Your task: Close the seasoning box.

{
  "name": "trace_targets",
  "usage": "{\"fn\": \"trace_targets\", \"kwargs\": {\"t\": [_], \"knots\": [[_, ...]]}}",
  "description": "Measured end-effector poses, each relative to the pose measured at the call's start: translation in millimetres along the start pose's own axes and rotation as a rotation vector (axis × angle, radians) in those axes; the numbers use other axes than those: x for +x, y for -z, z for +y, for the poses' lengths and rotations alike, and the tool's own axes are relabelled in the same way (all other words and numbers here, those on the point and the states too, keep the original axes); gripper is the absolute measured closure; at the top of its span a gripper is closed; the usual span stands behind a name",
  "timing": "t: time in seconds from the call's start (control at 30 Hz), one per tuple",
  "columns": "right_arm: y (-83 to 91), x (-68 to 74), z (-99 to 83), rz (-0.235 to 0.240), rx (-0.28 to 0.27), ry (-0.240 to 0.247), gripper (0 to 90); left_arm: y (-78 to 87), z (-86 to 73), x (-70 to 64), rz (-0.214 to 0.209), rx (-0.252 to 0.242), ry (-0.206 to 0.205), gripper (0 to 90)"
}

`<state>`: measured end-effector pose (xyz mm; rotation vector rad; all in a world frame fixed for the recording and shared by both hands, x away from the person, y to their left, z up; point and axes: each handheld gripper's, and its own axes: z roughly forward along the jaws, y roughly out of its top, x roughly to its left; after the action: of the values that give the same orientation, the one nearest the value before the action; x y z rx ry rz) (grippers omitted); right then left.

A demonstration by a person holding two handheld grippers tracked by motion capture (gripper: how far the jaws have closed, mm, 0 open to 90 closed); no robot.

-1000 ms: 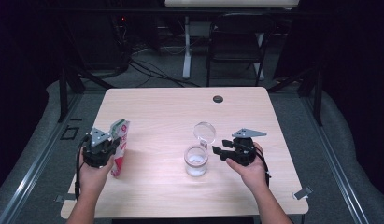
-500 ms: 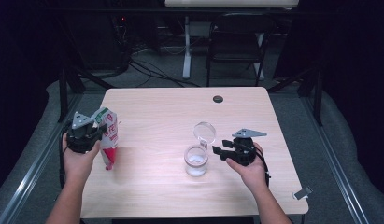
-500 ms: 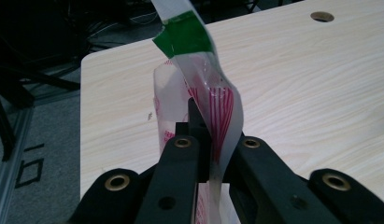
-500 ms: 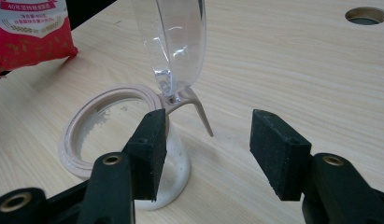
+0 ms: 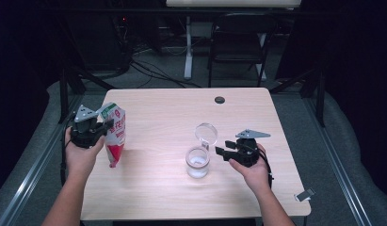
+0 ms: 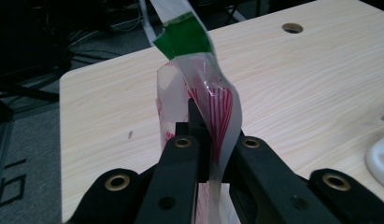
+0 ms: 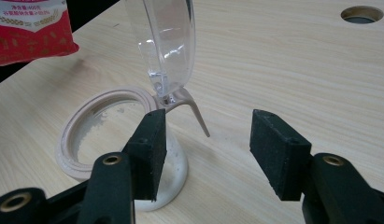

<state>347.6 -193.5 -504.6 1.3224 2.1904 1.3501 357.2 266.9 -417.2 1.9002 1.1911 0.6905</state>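
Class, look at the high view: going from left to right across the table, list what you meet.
left gripper → red and white bag → clear jar with its lid open → right gripper

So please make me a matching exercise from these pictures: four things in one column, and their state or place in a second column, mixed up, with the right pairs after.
Column one:
1. left hand-held gripper
2. right hand-held gripper
3. jar lid
4. round hole

Column two:
A. flipped up, standing open above the jar
B. open, jaws apart beside the jar
C. near the far edge of the table
D. shut on the red and white bag

Pairs: 1-D, 2-B, 3-A, 4-C
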Motion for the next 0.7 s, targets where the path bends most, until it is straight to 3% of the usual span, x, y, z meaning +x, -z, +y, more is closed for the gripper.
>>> {"fn": "trace_targets", "kwargs": {"t": [0.27,0.7], "knots": [[0.6,-0.8,0.1,0.001,-0.001,0.002,46.0,-4.7,12.0,-22.2,-0.056,0.008,-0.055,90.0],[1.8,-2.1,0.7,0.000,0.000,0.007,46.1,-17.3,27.4,-69.7,-0.167,0.007,-0.150,90.0]]}}
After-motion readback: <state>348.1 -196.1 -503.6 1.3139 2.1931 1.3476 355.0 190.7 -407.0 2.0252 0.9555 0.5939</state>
